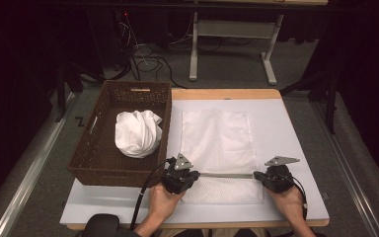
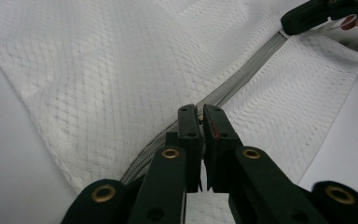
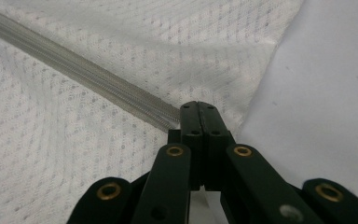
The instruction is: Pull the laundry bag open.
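1. Right now a white mesh bag (image 1: 217, 153) lies flat on the white mat (image 1: 296, 128) of the table, just to the right of a brown basket (image 1: 98, 158) with a bunched white cloth (image 1: 137, 133) inside it.
2. A grey zipper (image 1: 226, 175) runs across the near part of the bag, from side to side. That is its long line, and it goes straight from one tong to the other.
3. The left gripper (image 1: 191, 177) is at the left end of the zipper. Its jaws are almost closed, and they look like they pinch the small zipper pull.
4. The right gripper (image 1: 257, 175) is at the right end of the zipper. Its jaws are squeezed tight on the end of the zipper there.
5. So the zipper lies between the two hands, and each hand holds its own end. I think the next move is to slide the pull along that line toward the right, so the left hand must go straight along the zipper while the right hand holds firm.
6. From the high view you can see the whole bag and both hands.
7. Up close, the left gripper view shows a thin gap between its pads (image 2: 189, 122) and the zipper (image 2: 249, 70) running away to the other tong (image 2: 307, 16). The right gripper view shows the zipper teeth (image 3: 84, 77) and the bag's edge on the mat (image 3: 326, 93).
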